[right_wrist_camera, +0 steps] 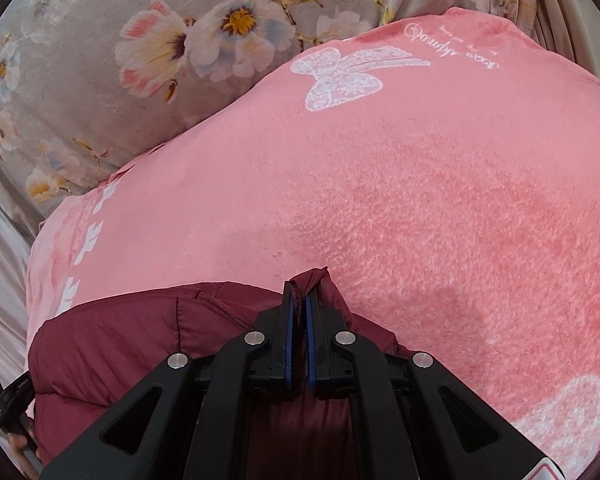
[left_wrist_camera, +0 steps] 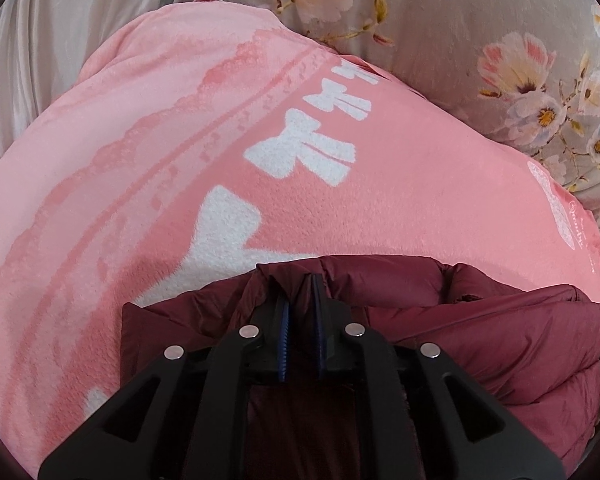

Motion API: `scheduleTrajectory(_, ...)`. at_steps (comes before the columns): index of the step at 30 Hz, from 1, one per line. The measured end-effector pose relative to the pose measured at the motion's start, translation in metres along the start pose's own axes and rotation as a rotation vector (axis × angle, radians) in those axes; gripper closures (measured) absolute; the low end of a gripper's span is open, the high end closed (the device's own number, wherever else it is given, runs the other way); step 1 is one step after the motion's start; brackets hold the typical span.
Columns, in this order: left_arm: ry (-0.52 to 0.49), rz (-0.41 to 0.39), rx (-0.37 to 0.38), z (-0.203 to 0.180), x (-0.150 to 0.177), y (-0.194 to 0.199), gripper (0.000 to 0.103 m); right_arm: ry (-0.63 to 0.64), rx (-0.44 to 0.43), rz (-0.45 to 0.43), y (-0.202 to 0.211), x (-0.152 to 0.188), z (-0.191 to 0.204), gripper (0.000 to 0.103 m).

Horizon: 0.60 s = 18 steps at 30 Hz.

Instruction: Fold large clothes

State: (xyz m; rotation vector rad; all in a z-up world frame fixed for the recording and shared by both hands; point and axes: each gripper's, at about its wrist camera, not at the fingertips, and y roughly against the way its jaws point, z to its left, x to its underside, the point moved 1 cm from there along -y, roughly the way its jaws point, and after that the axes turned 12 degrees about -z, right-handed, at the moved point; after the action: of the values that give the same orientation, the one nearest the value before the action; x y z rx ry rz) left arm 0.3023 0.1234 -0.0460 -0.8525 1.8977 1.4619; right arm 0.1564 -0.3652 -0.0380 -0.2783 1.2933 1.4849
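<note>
Low in the left wrist view, the left gripper [left_wrist_camera: 300, 284] has its jaws drawn close together on a raised fold of the maroon puffer jacket [left_wrist_camera: 480, 328], the cloth pinched between the blue pads [left_wrist_camera: 285, 332]. That jacket fills the bottom centre and lower right of the frame, puffed and creased, lying on the pink fleece blanket [left_wrist_camera: 400, 200] with its white bow prints. Beyond the blanket, at the upper right, sits a grey floral pillow [left_wrist_camera: 460, 40], and pale pleated fabric [left_wrist_camera: 40, 40] runs down the upper left edge.

Bottom centre of the right wrist view, the right gripper [right_wrist_camera: 300, 300] is likewise nearly closed, nipping a small peak of the jacket [right_wrist_camera: 120, 340] between its pads [right_wrist_camera: 289, 344]. The jacket spreads to the lower left here, resting on the same blanket [right_wrist_camera: 420, 208], which covers the middle and right. A floral pillow [right_wrist_camera: 100, 60] occupies the upper left.
</note>
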Motion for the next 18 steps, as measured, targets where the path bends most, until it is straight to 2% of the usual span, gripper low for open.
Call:
scheduleTrajectory(4,0.014,-0.005,0.013,0.002,0.001,-0.001,0.092,-0.011,-0.005,0.003,-0.001,0.002,-0.002,0.1)
scheduleTrajectory(10,0.051,-0.018,0.042,0.007,0.001,0.001,0.09,-0.045,-0.04,0.005,-0.001,0.003,-0.005,0.095)
scheduleTrajectory(13,0.088,-0.035,0.062,0.012,-0.001,0.007,0.085,-0.099,-0.094,-0.055,0.013,-0.002,-0.012,0.082)
scheduleTrajectory(15,0.103,-0.079,0.038,0.017,-0.007,0.022,0.067,-0.143,-0.119,-0.124,0.031,-0.009,-0.02,0.051)
scheduleTrajectory(16,0.095,-0.106,0.006,0.019,-0.01,0.032,0.041,-0.162,-0.126,-0.183,0.048,-0.014,-0.025,0.048)
scheduleTrajectory(17,0.076,-0.161,-0.05,0.022,-0.016,0.051,0.023,-0.165,-0.13,-0.213,0.059,-0.017,-0.027,0.048)
scheduleTrajectory(18,0.068,-0.207,-0.064,0.024,-0.02,0.065,0.022,-0.164,-0.129,-0.233,0.071,-0.021,-0.029,0.048)
